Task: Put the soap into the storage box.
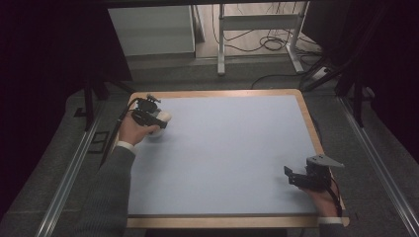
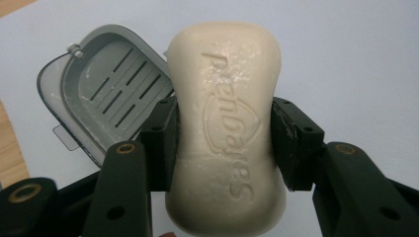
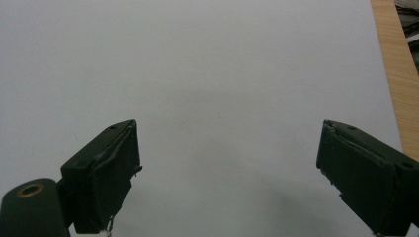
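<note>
Between left gripper fingers: one soap bar.

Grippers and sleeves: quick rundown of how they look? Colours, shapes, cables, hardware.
Both are matte black. The left gripper has blocky fingers on arms with brass-ringed holes, and a dark cable trailing off the table's left edge. The right gripper carries a grey three-cornered plate on top; its finger pads look worn at the edges. The person wears grey ribbed knit sleeves with white cuffs showing.
</note>
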`<control>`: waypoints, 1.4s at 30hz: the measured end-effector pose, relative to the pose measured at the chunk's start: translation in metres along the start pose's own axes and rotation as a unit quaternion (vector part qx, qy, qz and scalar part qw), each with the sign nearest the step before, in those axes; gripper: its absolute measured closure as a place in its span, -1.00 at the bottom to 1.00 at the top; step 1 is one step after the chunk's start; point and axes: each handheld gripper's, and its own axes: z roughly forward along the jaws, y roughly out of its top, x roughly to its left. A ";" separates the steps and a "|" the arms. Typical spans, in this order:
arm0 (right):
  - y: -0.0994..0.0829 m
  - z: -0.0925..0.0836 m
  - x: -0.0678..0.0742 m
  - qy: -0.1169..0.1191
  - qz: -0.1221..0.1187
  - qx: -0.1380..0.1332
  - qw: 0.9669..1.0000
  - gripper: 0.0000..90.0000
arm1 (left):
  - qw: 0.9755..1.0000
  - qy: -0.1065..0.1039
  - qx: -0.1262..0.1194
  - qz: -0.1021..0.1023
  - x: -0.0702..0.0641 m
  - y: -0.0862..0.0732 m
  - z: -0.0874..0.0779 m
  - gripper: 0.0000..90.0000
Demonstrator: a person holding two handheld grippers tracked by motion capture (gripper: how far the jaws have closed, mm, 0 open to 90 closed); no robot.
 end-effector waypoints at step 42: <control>-0.001 0.000 -0.003 -0.005 0.002 0.002 1.000 -0.79 | 0.996 0.030 -0.010 -0.089 0.043 0.014 0.032 -0.03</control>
